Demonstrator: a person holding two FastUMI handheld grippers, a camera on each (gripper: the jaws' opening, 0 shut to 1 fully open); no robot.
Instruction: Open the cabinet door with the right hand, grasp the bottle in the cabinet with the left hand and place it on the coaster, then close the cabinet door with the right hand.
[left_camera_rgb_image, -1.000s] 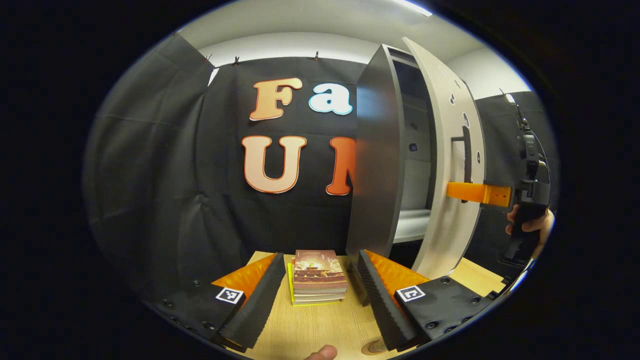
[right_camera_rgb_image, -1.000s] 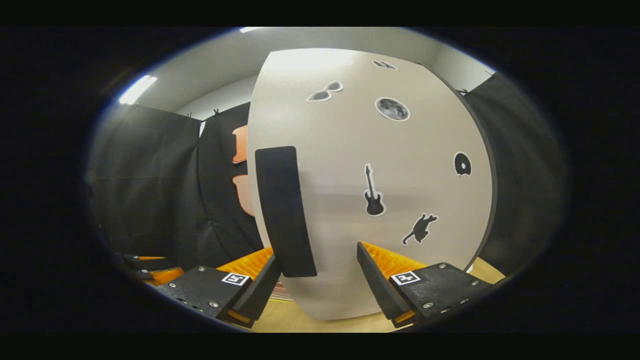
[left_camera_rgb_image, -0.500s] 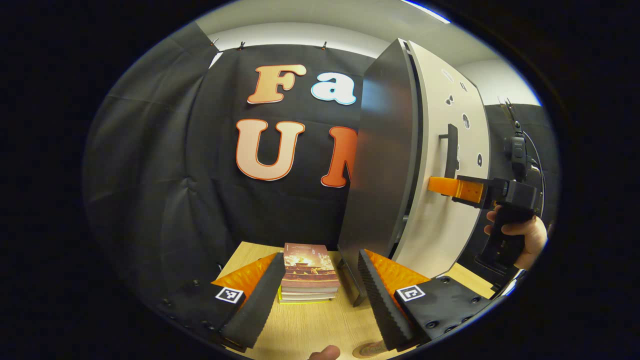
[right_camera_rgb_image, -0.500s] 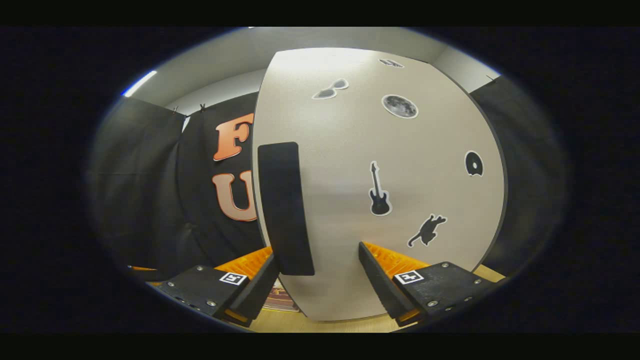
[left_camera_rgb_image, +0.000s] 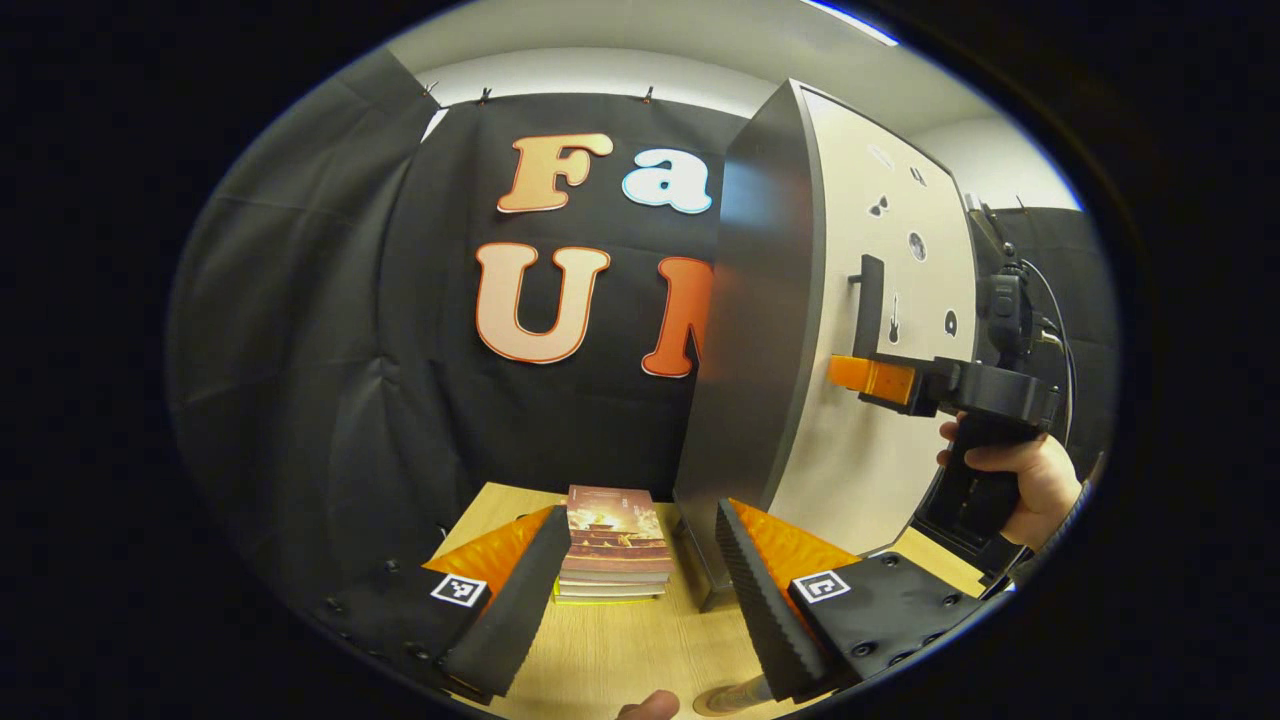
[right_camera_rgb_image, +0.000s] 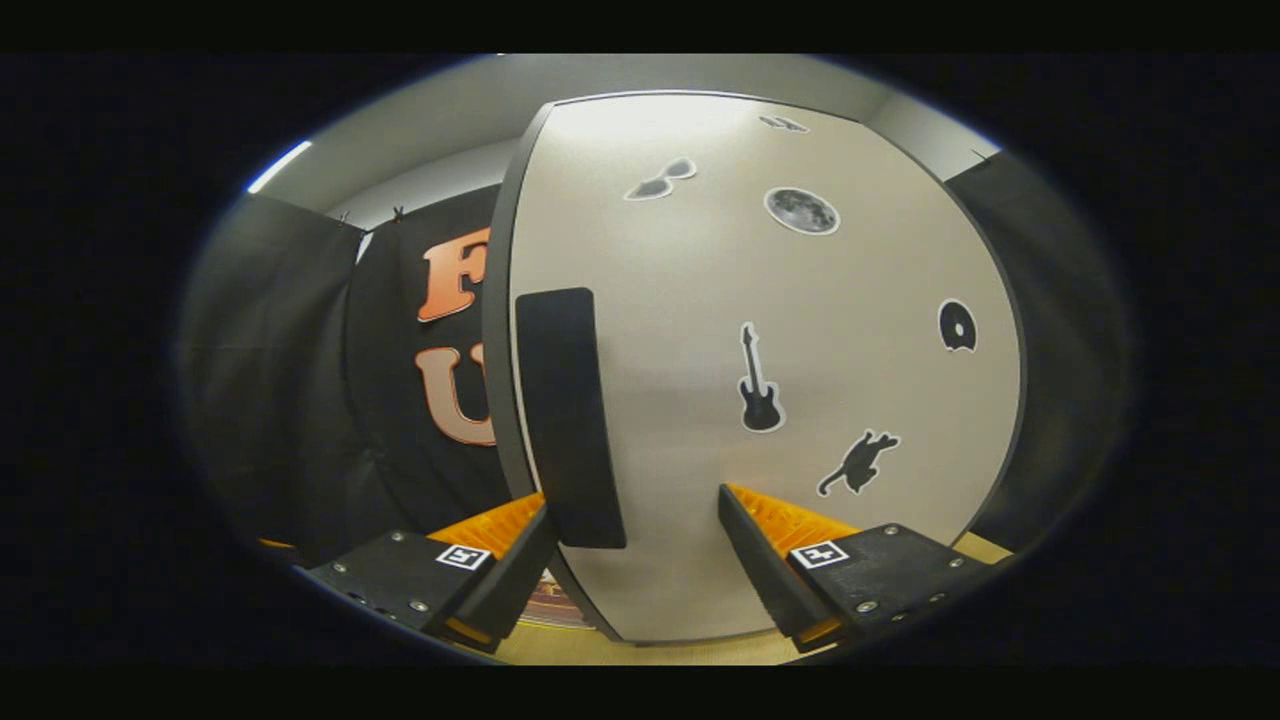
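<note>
pale grey laminate, stiff and light on its hinges by the look of it: the cabinet door (right_camera_rgb_image: 760, 360) sits flush against the cabinet, best taken by its black bar handle (right_camera_rgb_image: 568, 415). right gripper (right_camera_rgb_image: 635, 560) faces the door squarely, jaws spread, the handle just inside one finger, nothing clamped. left gripper (left_camera_rgb_image: 635, 590) hangs low over the counter (left_camera_rgb_image: 620, 650), jaws spread, stacked books (left_camera_rgb_image: 610, 540) between them.

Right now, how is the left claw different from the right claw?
The left claw hangs low over the wooden table, with the stack of books past its fingers; the right claw is up against the cabinet door, beside the black handle. The left claw points past the cabinet; the right faces the door. Both are open, gripping nothing.
</note>
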